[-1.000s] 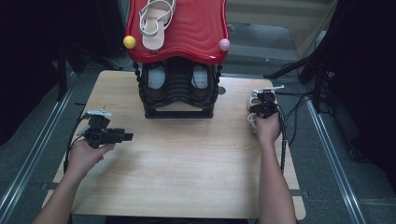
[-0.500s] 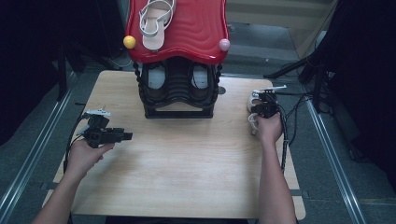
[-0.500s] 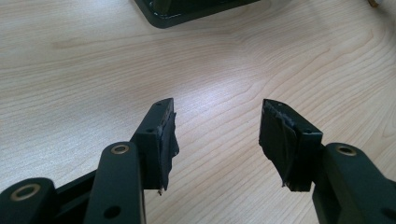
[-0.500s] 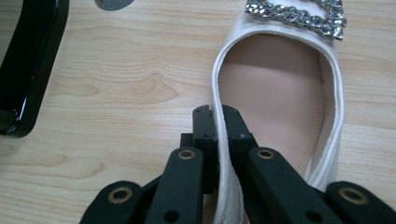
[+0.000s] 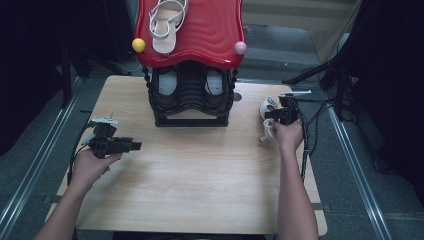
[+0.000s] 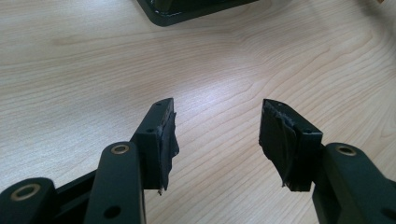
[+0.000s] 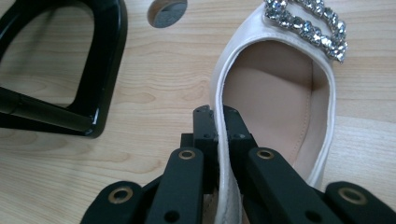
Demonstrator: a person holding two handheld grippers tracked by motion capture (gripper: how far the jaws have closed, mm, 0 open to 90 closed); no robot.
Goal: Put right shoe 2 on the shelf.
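The white shoe (image 7: pixel 275 93) lay flat on the wooden table (image 5: pixel 200 190), near its right edge, just to the right of the black shoe rack (image 5: pixel 190 97) with the wavy red top (image 5: pixel 210 35). The right gripper (image 7: pixel 220 122) had its two black jaws pressed together on the shoe's side wall, one jaw inside the shoe and one outside. The jaws had just been closing, with that thin wall between them. So the step in hand looked like the grab: the shoe was pinched, but it seemed to sit on the wood and had not been lifted yet.

The left gripper (image 6: pixel 215 135) hung over bare wood at the left side of the table, well apart from the shoe. Its jaws stood spread wide with nothing between them.

The shoe's sparkly buckle (image 7: pixel 308 21) sat at its far end, away from the hand. So the toe pointed away from the person, and the shoe's long line ran from the hand toward the back of the table.

One more white shoe (image 5: pixel 167 22) rested on the red top. The next move was probably to lift this shoe and carry it left to the rack. That called for a firm pinch, because the wall was thin and soft and the shoe could tip or slip.
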